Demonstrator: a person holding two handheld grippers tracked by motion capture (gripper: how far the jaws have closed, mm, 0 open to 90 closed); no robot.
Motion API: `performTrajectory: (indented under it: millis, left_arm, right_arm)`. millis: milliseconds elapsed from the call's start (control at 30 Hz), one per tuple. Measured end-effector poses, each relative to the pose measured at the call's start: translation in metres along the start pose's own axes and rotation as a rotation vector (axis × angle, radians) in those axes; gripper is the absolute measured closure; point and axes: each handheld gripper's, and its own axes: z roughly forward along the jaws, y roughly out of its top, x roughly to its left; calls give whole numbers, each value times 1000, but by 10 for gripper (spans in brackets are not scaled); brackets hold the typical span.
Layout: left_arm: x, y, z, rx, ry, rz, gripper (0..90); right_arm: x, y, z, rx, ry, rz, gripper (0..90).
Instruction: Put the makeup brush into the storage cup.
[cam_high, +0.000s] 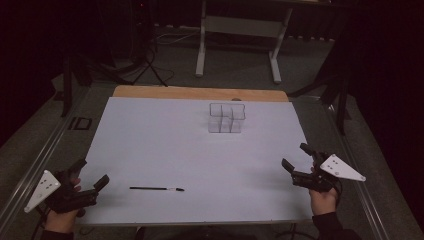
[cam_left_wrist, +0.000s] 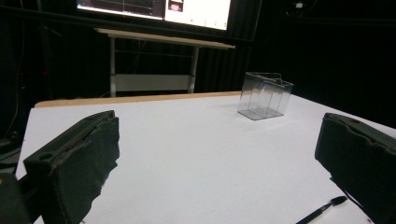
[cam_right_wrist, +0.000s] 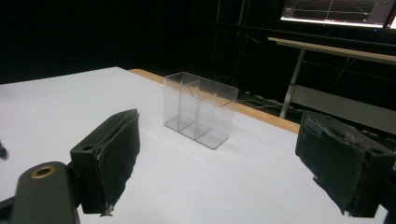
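A black pen (cam_high: 156, 188) lies flat on the white table (cam_high: 165, 150), well in front of the clear organizer (cam_high: 226, 118). The left gripper (cam_high: 92, 175) sits just left of the pen, fingers (cam_left_wrist: 74, 163) apart and empty. The right gripper (cam_high: 296, 157) waits right of the organizer, nearer the person, fingers (cam_right_wrist: 109, 154) also spread, holding nothing.

We are listing colours: a plain white sheet (cam_high: 165, 145) covering the table at frame centre, a tan wooden edge (cam_high: 200, 93) showing along its top. A black pen (cam_high: 156, 188) is lying at lower centre. A clear, colourless organizer (cam_high: 226, 118) is standing at upper centre. The left gripper (cam_high: 92, 175) and right gripper (cam_high: 295, 157) are showing black, each carrying a pale grey plate.
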Motion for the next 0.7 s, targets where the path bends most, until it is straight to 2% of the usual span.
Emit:
performTrajectory:
  millis: [333,433,633,700]
  left_arm:
    - [2,-2,2,11,12,-23,4]
    - [2,3,2,10,15,-22,4]
    - [0,6,3,72,-5,-31,4]
    - [-1,10,2,74,-21,-38,4]
  right_arm:
    - [1,-2,1,6,5,-4,136]
    - [-1,-3,2,12,7,-4,137]
    - [-1,-3,1,0,11,2,136]
    - [0,-2,1,2,12,-3,136]
